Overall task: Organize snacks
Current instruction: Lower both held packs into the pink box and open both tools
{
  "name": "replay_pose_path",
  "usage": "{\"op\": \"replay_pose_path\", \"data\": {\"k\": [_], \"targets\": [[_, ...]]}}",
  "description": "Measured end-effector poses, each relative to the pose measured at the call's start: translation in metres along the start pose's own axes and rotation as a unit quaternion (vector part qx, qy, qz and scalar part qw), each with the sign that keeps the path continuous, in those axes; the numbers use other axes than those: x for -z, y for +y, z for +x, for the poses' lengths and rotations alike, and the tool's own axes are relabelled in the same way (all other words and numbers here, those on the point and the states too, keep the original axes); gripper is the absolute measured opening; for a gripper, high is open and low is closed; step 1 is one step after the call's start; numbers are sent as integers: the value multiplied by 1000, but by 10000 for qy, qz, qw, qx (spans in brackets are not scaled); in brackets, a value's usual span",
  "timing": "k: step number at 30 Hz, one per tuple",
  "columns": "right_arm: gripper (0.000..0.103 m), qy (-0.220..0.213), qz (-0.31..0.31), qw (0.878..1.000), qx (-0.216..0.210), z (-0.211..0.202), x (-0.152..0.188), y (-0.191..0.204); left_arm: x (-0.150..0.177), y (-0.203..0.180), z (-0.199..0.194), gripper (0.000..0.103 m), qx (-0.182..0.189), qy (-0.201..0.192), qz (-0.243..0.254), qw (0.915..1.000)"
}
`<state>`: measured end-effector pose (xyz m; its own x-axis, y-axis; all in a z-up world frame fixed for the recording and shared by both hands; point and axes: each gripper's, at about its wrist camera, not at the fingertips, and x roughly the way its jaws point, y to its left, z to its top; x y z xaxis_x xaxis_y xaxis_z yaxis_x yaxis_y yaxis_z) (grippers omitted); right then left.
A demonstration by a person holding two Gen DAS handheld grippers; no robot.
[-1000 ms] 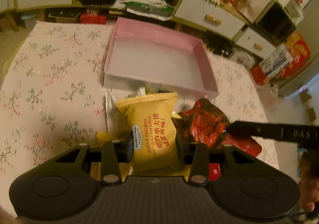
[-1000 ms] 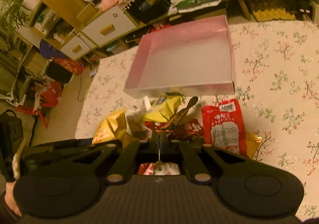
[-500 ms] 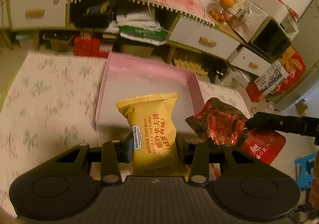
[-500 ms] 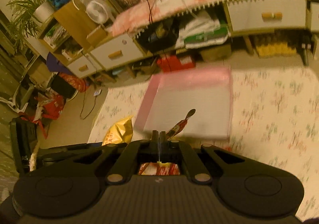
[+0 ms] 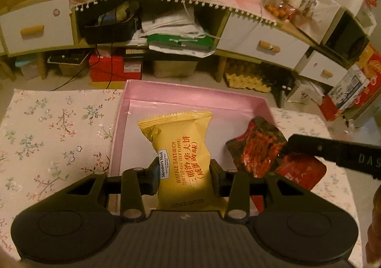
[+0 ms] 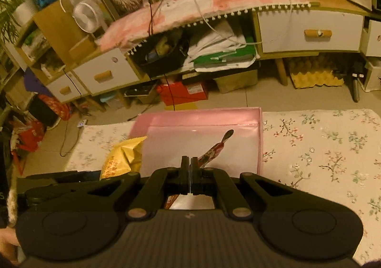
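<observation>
My left gripper (image 5: 184, 174) tilts down, jaws part-way in, pads squeezing both sides of the yellow packet (image 5: 181, 160). My right gripper (image 6: 190, 168) tilts down too, jaws fully together, pinching the edge of the red packet (image 6: 213, 149). Both sit side by side.

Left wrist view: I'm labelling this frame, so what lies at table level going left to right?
Floral tablecloth → left wall of the pink box → yellow waffle sandwich packet → red snack packet → black finger of the right tongs.
</observation>
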<state>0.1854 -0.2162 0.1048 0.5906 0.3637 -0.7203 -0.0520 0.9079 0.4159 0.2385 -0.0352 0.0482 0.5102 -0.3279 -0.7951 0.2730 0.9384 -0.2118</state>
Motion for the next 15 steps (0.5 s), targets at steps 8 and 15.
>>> {"op": "replay_pose_path", "data": {"k": [8,15], "targets": [[1,289,8,9993,242,21,16,-14,2,6,19,48,-266,38,60,9996],[24,307,256,9986,334,6,13,-19,0,14,-1,61,-250,-39,-133,9996]]}}
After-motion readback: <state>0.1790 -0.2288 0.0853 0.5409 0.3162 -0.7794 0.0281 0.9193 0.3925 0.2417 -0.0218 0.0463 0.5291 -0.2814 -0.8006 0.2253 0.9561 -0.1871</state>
